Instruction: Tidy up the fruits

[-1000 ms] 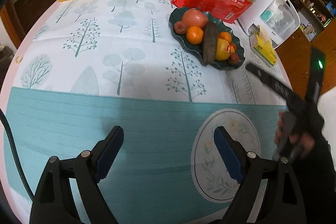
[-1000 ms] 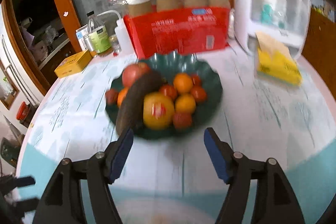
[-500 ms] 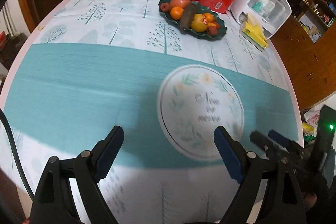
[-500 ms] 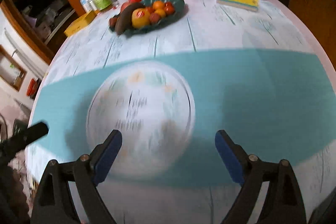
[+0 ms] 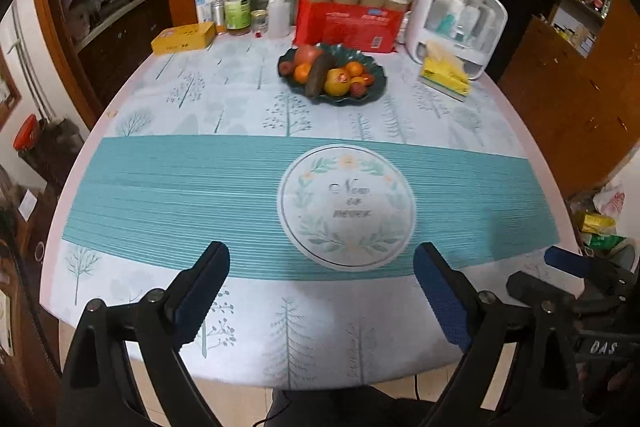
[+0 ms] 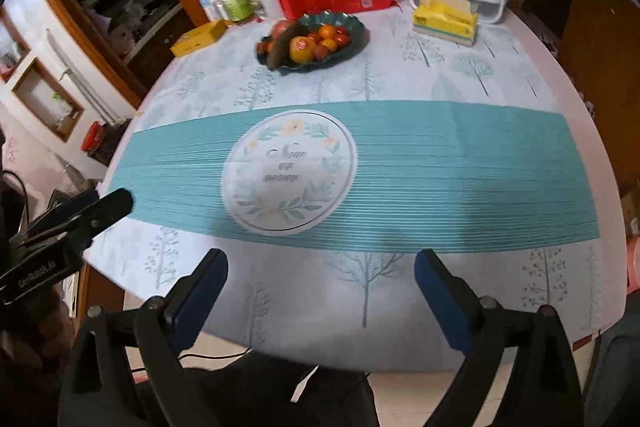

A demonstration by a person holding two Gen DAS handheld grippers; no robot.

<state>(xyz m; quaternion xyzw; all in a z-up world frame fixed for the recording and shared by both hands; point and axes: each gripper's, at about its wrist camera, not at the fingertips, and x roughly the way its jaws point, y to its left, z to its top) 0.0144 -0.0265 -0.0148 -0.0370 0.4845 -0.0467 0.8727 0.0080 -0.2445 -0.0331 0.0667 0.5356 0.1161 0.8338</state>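
We hold the left tool (image 5: 320, 291) and right tool (image 6: 320, 291) spread and empty at the tabletop's (image 5: 160, 187) six o'clock; the fruits sit piled in the dish (image 5: 378, 83) at twelve, likely finished.

Round tabletop (image 5: 168, 187) w/ tree-print cloth, teal band across the middle. Far edge: red jar pack (image 5: 352, 17), white organiser box (image 5: 460, 15), yellow tissue pack (image 5: 444, 75) just in front of it, yellow box (image 5: 183, 37) at left, green-label bottle (image 5: 237, 7) nearby.
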